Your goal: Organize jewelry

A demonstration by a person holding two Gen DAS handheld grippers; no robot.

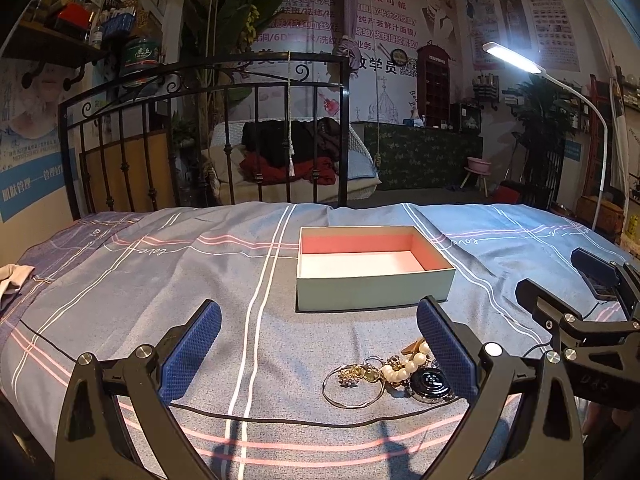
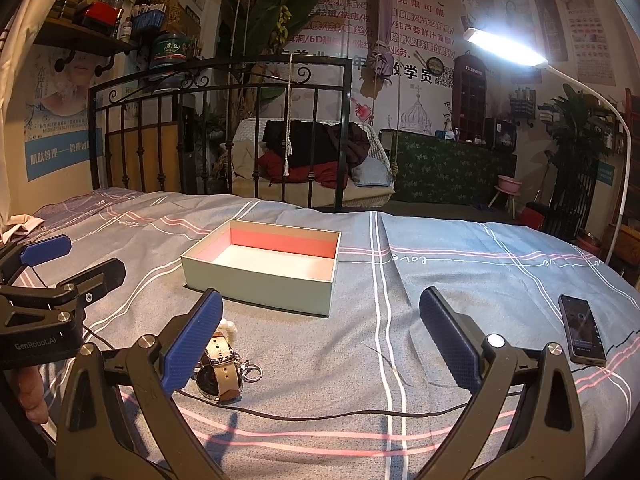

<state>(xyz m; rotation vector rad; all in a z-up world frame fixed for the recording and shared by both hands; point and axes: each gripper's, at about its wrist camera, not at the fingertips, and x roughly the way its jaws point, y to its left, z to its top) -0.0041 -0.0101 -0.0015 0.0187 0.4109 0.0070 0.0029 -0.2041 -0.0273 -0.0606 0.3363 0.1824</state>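
left gripper [image 1: 320, 356]: jaws spread wide, nothing between them, held low and level | right gripper [image 2: 322, 344]: jaws spread wide, nothing between them, alongside the left

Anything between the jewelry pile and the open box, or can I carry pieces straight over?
Nothing visible blocks it. Only bare bedspread lies between the jewelry pile and the open box. The box holds nothing.
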